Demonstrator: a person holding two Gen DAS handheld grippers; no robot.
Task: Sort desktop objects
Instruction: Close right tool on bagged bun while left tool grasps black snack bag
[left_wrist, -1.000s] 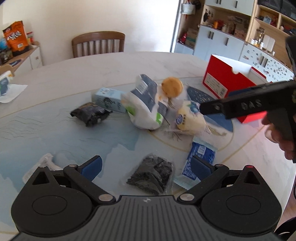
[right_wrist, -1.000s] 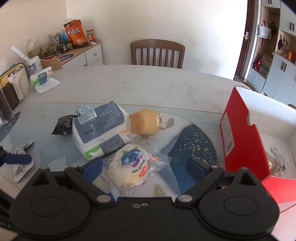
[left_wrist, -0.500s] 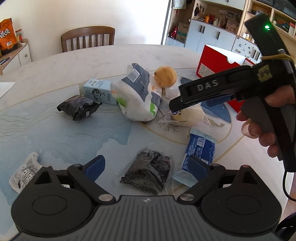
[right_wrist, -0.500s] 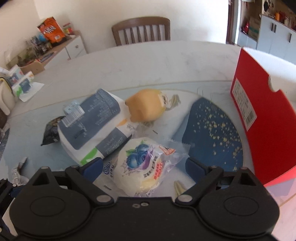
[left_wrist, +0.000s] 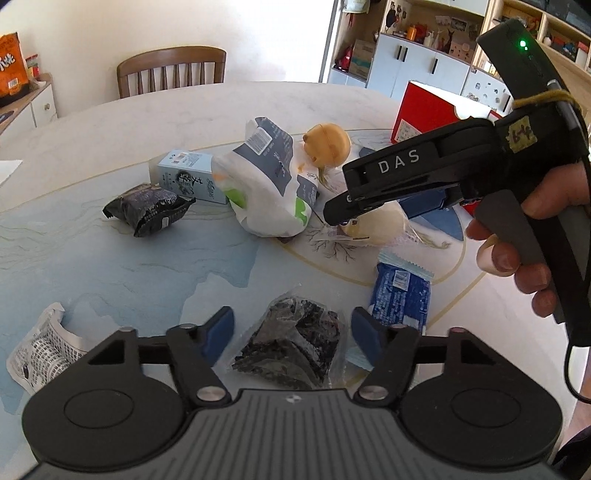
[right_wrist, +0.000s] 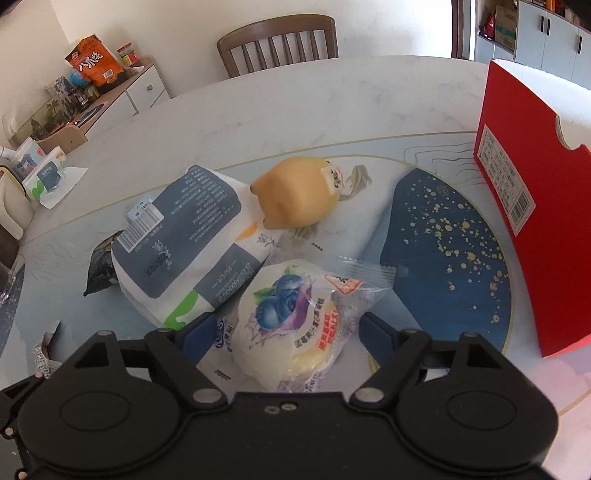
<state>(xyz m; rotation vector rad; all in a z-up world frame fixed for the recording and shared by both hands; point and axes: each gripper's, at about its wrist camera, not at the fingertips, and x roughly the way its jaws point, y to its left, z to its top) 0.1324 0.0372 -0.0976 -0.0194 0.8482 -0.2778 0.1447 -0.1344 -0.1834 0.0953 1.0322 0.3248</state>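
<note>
The right tongs (right_wrist: 286, 325) have come down closer since half a second ago and now straddle the round white blueberry-print bun in clear wrap (right_wrist: 295, 325), their blue pads spread on either side of it and not yet pressing it. The bun lies on the pale blue patterned tabletop (right_wrist: 332, 110), touching the white-and-grey soft paper pack (right_wrist: 192, 243), with the tan plush animal toy (right_wrist: 299, 195) just behind and the red cardboard box (right_wrist: 517, 177) off to the right. The left tongs (left_wrist: 291, 332) stay spread wide over the crumpled clear bag of dark contents (left_wrist: 295, 343), which looms a little larger than before; the blue foil snack packet (left_wrist: 400, 295) lies just beside it. From the left wrist view, the right tool's black body covers part of the bun, further forward than earlier. A black crinkled packet (left_wrist: 151, 206) and a pale blue small carton (left_wrist: 188, 181) sit farther back.
</note>
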